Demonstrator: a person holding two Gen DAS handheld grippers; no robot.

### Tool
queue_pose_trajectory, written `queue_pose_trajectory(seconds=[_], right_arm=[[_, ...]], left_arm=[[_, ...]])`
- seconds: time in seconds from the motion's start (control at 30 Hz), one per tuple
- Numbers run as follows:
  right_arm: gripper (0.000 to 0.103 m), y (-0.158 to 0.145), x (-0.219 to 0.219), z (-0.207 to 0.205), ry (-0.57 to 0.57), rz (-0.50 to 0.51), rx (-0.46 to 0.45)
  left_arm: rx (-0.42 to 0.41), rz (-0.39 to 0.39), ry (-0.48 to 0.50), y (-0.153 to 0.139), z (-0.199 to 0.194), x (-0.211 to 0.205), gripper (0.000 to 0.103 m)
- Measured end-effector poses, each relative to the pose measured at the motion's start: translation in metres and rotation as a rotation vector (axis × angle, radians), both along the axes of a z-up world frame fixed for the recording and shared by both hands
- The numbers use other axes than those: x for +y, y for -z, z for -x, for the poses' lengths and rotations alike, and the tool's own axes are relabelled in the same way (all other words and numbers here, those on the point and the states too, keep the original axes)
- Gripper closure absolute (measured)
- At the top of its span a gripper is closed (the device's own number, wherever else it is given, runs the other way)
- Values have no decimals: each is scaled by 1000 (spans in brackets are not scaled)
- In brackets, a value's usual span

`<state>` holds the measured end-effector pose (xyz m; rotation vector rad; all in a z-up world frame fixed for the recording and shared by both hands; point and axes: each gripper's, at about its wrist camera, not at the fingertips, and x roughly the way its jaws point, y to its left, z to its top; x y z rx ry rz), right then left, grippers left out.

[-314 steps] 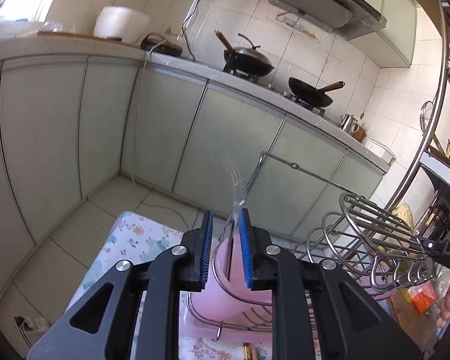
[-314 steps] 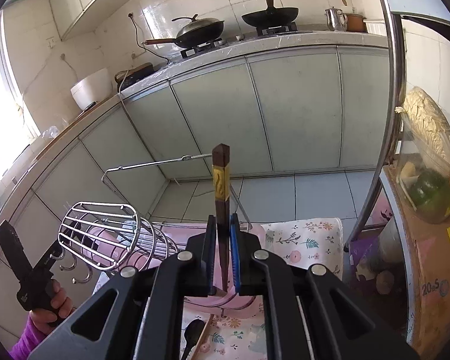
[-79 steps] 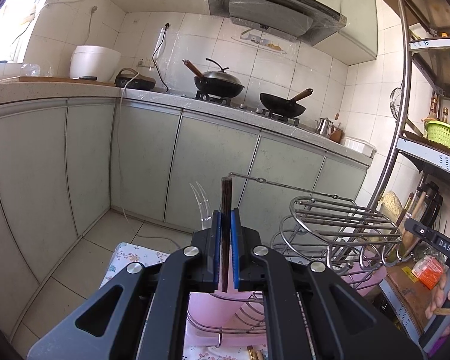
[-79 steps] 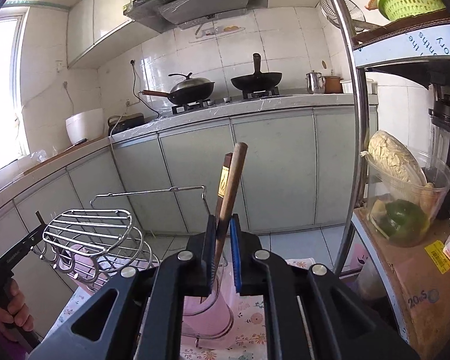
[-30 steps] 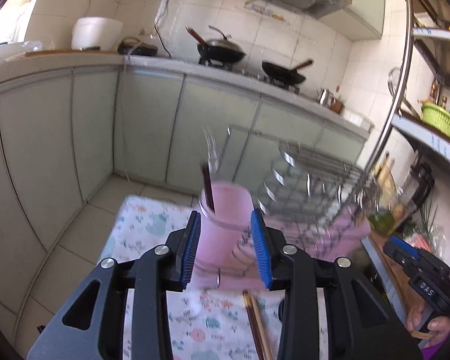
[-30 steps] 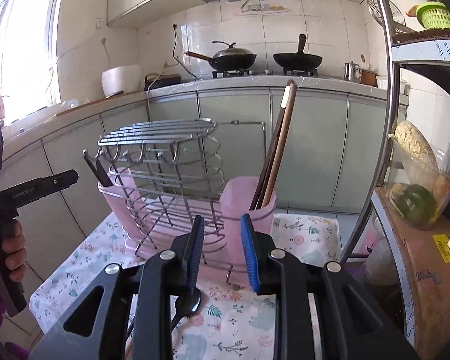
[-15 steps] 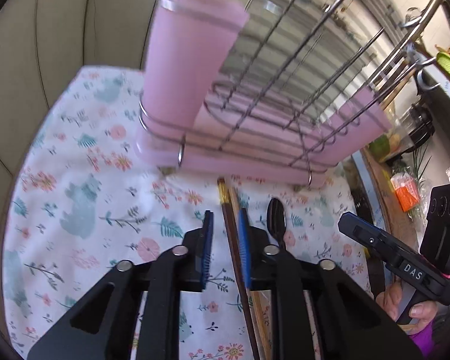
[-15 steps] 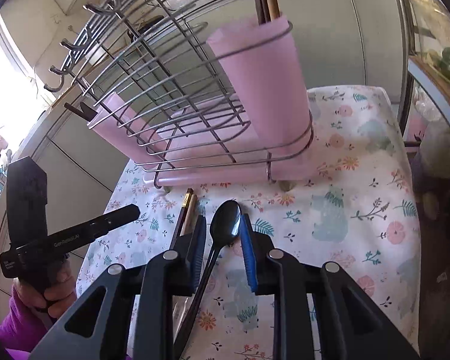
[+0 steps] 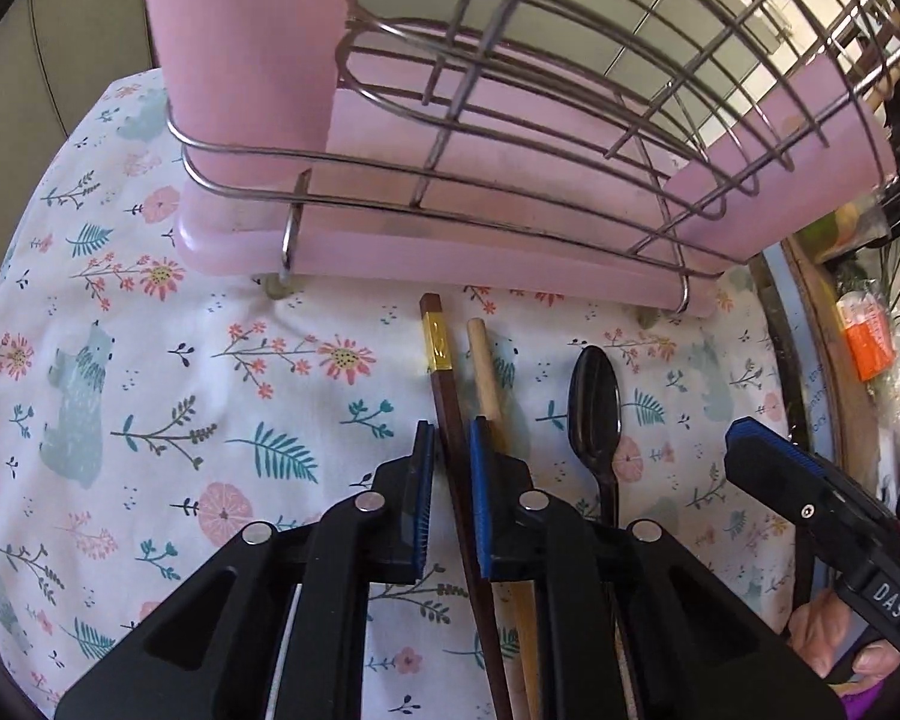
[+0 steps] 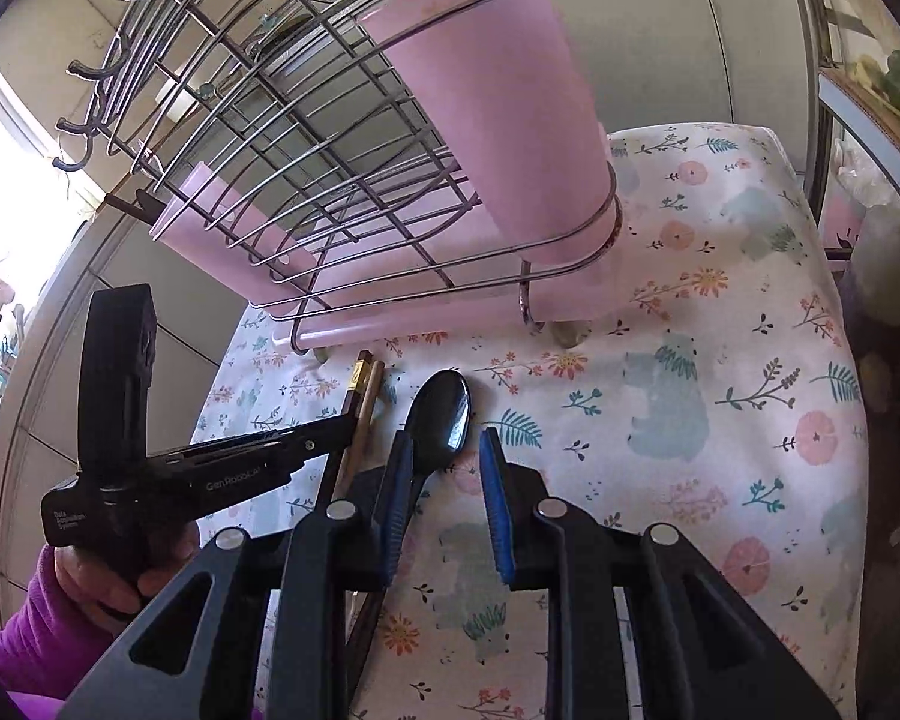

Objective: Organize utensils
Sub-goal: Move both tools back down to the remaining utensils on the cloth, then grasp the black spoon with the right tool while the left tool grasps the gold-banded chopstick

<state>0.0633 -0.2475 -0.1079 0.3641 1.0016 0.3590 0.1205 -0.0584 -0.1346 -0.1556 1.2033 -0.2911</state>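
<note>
Your left gripper (image 9: pixel 450 450) points steeply down at the worktop (image 9: pixel 150 420), its blue ribbed pads narrowed around the dark chopstick (image 9: pixel 444 396); the jaws have just been closing, and the stick runs straight up the slot between them, though you cannot tell whether the pads actually press on it. That chopstick is a thin square-section stick of dark brown wood with a shiny gold band near its blunt end, which points toward 12 o'clock. Just beside it, at 3 o'clock, lies a pale chopstick (image 9: pixel 486 372), round and plain, its lower length hidden under the right-hand finger.

Further toward 3 o'clock lies the spoon (image 10: pixel 444 414), glossy black with an oval bowl, bowl end toward 12 o'clock. Your right gripper (image 10: pixel 444 456) stands spread over it: the bowl sits between the pads, nearer the left one, and the handle passes under that finger. The pads do not pinch it.

All three utensils lie flat on a soft white cloth printed with pink flowers, teal leaves and pale bears.

At 12 o'clock from both grippers stands the rack (image 9: pixel 510 138), bent from bright steel wire in curved loops over a smooth pink plastic tray. A tapered pink cup (image 10: pixel 498 120) sits in a wire ring at the rack's end, with wooden stick ends showing above its rim in the right wrist view.
</note>
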Motion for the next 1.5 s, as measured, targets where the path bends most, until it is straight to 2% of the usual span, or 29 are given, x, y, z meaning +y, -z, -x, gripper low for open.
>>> queue_pose_trajectory(seconds=[0.1,0.23,0.4,0.6,0.87,1.13,1.2,1.23,1.27,1.5], right_arm=[[80,3,4,-2,-10,-2,9],[80,7,6,-6,-18,-16,29],[80,16,7,-15,-7,-50,80],[80,27,15,-32,-3,-57,127],[80,43,38,-48,6,48,144],[79,51,51,-53,7,91,122],[81,51,54,-54,10,95,122],[85,51,54,-54,12,103,119],[94,51,55,-53,15,117,113],[99,49,55,-48,30,105,87]], left_arm=[[-8,-11,-14,0,0,-4,94],[-15,16,-50,-7,7,8,95],[-43,-7,-88,-17,20,27,95],[-18,-41,-121,-5,26,37,95],[-40,-81,-113,-7,30,47,94],[-66,-101,-104,2,25,26,94],[-69,-95,-104,2,28,32,94],[-69,-92,-104,1,29,35,94],[-69,-87,-105,1,29,35,94],[-71,-74,-104,1,29,43,94]])
